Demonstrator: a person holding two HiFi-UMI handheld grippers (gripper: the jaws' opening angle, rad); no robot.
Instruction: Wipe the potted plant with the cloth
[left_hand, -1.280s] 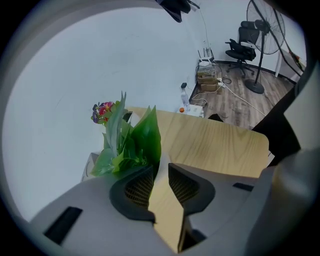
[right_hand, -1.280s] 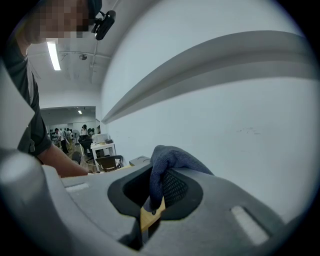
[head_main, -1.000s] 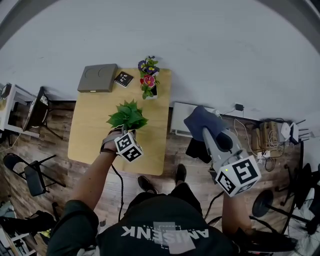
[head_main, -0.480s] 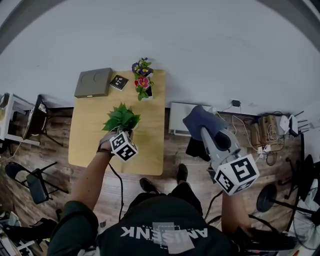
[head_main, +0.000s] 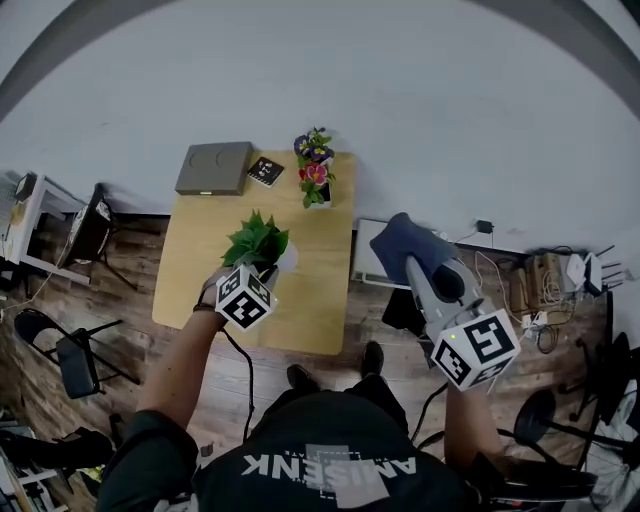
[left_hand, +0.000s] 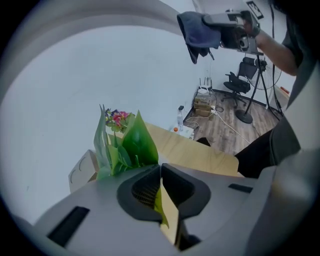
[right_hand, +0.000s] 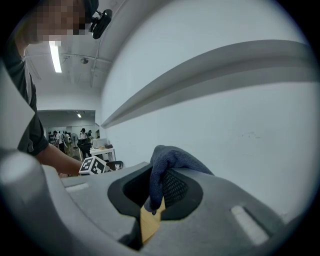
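The potted plant (head_main: 258, 240) has broad green leaves, and a bit of its white pot (head_main: 287, 258) shows beside them. It stands over the wooden table (head_main: 315, 300). My left gripper (head_main: 262, 268) reaches into it from the near side. In the left gripper view the left gripper (left_hand: 160, 169) is shut on a thin green leaf (left_hand: 161, 205), with more leaves (left_hand: 132, 145) just beyond. My right gripper (head_main: 412, 262) hangs to the right, off the table, shut on a dark blue cloth (head_main: 405, 243). The cloth (right_hand: 172, 159) drapes over the jaws in the right gripper view.
At the table's far edge stand a small pot of pink and purple flowers (head_main: 315, 175), a flat grey box (head_main: 214, 168) and a small black card (head_main: 265, 171). A white heater (head_main: 368, 265) sits on the floor right of the table. Chairs (head_main: 70, 350) stand at the left.
My left gripper has closed on the plant's leaf and risen a little. The head view has swung, so the table sits further right. My right gripper still holds the cloth.
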